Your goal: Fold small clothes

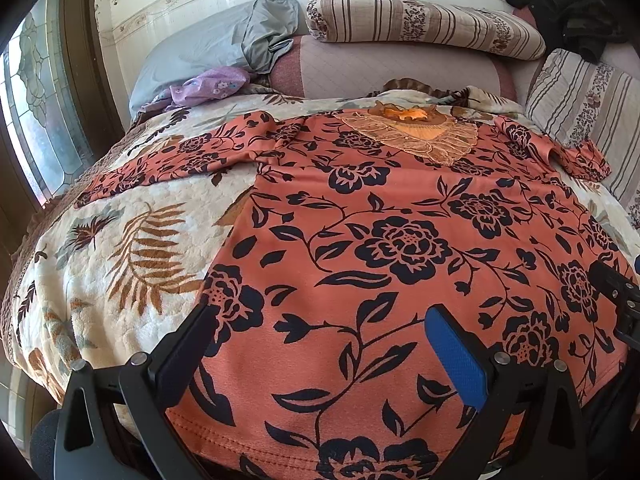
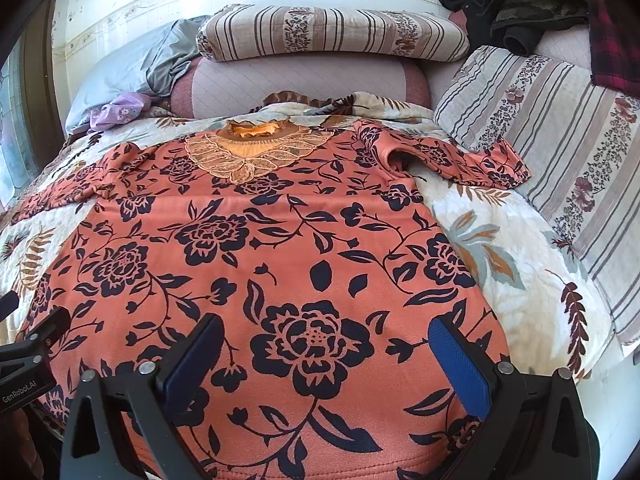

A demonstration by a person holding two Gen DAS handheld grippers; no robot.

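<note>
An orange blouse with black flowers (image 1: pixel 392 240) lies flat, front up, on the bed, its lace collar (image 1: pixel 420 132) at the far end and both sleeves spread out. It also shows in the right wrist view (image 2: pixel 280 248). My left gripper (image 1: pixel 320 320) is open and empty, hovering over the blouse's lower left part near the hem. My right gripper (image 2: pixel 326 330) is open and empty over the lower right part. The right gripper's body shows at the left view's right edge (image 1: pixel 616 292), and the left gripper's body shows at the right view's left edge (image 2: pixel 28 356).
A cream leaf-print blanket (image 1: pixel 120 248) covers the bed. Striped pillows (image 2: pixel 560 152) lie on the right and at the head (image 1: pixel 420 20). A grey pillow (image 1: pixel 208 48), a purple cloth (image 1: pixel 208 86) and dark clothes (image 2: pixel 520 8) lie at the back. A window (image 1: pixel 36 100) is on the left.
</note>
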